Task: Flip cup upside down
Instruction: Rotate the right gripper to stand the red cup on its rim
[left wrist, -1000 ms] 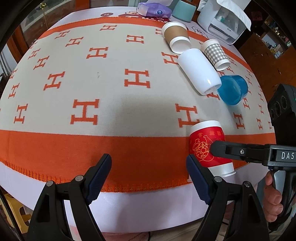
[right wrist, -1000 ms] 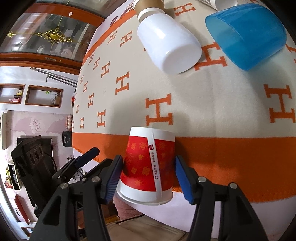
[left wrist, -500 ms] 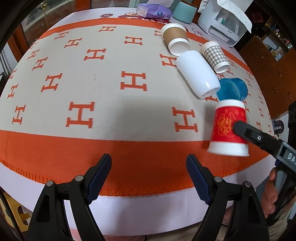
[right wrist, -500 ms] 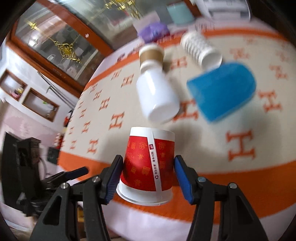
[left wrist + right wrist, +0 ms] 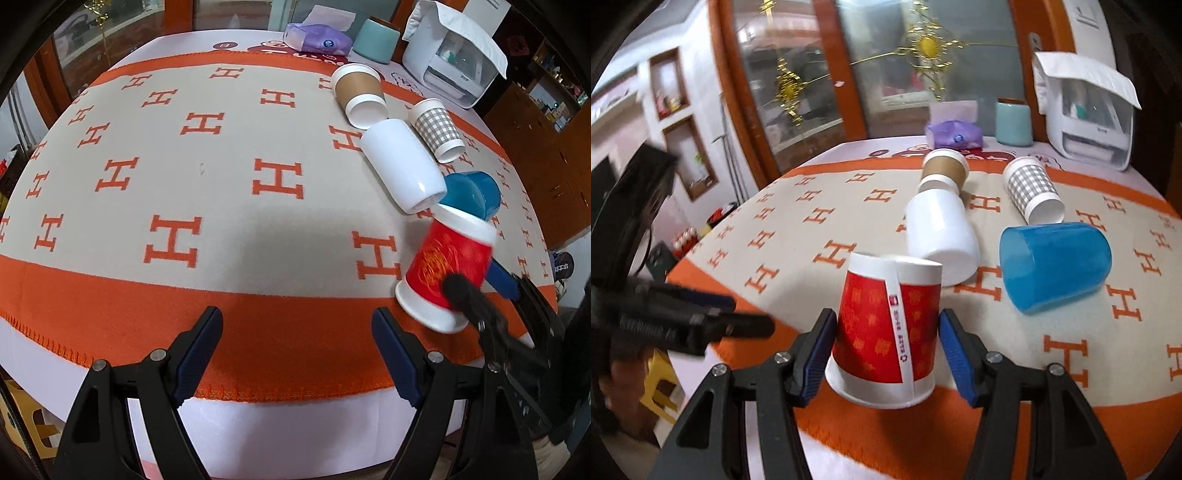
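My right gripper (image 5: 886, 350) is shut on a red paper cup (image 5: 886, 332) with white bands. It holds the cup upside down, wide rim at the bottom, slightly tilted, above the orange band near the table's front edge. In the left wrist view the same cup (image 5: 447, 273) is at the right, held by the right gripper (image 5: 476, 284). My left gripper (image 5: 295, 350) is open and empty over the front edge, left of the cup.
A white cup (image 5: 942, 236), a blue cup (image 5: 1056, 266), a checked paper cup (image 5: 1032, 192) and a brown paper cup (image 5: 943, 168) lie on their sides on the H-patterned cloth (image 5: 184, 177). A tissue pack (image 5: 955, 134), teal cup (image 5: 1014, 123) and white appliance (image 5: 1089, 122) stand at the back.
My right gripper has lifted the red cup off the table's edge and turned it from lying sideways to upside down, moving it inward. The left gripper has stayed put.
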Available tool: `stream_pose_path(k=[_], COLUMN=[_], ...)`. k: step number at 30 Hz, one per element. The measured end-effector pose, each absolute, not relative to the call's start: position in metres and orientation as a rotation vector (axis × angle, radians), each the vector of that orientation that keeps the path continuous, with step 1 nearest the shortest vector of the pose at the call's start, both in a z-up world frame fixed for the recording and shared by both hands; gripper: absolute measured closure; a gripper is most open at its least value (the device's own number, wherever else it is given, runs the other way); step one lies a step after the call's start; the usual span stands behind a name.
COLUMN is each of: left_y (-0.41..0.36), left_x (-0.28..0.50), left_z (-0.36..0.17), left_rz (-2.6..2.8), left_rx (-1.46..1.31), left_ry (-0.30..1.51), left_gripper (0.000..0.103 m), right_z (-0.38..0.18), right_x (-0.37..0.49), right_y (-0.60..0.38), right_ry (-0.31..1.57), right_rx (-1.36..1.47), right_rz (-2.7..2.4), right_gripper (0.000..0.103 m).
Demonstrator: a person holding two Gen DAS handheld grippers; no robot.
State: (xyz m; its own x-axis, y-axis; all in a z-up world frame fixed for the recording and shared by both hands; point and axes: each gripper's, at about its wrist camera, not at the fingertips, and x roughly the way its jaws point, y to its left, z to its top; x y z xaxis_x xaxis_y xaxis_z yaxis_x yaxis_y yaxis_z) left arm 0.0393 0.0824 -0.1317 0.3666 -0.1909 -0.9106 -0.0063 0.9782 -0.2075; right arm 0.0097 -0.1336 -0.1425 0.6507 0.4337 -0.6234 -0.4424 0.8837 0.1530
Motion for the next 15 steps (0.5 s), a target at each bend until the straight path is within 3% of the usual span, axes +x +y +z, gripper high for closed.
stream_pose_path(k=[13,15], left_y=[0.073,0.072], left_x=[0.033,0.031], left_z=[-0.131,-0.130], left_rz=[-0.150,-0.147], left_rx=[-0.163,-0.157], left_ry=[1.163,1.151], left_gripper=[0.022,0.022], right_z=[-0.155,-0.156], right_x=[-0.012,-0.011], right_y=[-0.117,-0.118], right_ry=[0.686,0.693], right_rx=[-0.179,-0.166], right_rz=[0.491,0.495], right_gripper=[0.045,0.040])
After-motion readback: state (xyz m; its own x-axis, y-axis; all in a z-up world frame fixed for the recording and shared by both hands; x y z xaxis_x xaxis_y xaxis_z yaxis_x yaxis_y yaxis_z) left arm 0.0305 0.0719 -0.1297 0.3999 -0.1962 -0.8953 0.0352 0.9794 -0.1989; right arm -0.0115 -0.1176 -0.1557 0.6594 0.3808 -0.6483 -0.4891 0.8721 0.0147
